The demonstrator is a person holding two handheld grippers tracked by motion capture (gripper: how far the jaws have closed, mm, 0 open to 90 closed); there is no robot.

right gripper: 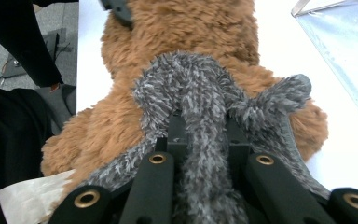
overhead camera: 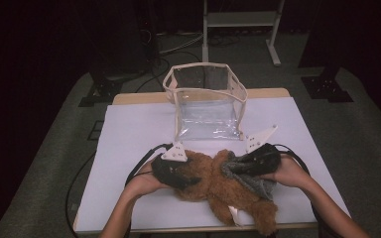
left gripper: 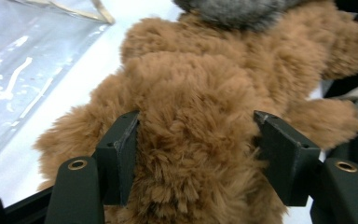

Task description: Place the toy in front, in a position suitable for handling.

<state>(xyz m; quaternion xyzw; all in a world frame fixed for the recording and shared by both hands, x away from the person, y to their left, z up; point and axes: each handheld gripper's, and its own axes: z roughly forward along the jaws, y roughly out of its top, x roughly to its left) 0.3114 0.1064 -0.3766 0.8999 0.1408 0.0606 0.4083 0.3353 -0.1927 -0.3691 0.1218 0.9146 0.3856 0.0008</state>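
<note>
**A:** What have I got in each hand?

**B:** My left gripper (left gripper: 196,140) has its jaws half spread around the fluffy brown plush bear (overhead camera: 218,186), pads sunk into the fur on both sides of one bulge of it. My right gripper (right gripper: 200,135) is pressed nearly together, pinching a fold of the shaggy grey knitted garment (right gripper: 200,93) that lies over the bear.

**A:** How will it handle?

**B:** Light and soft, I judge. The fur squashes, so a shallow pinch may slip; I'd bite deep into the stuffing. The grey cloth is limp and will stretch before the bear follows.

**A:** Which way does it lie?

**B:** Flat on the white table cover (overhead camera: 129,134), between my two grippers, long axis slanting from the left gripper back towards me on the right. Beyond both grippers stands the clear plastic bag with cream trim (overhead camera: 206,101), mouth up.
</note>
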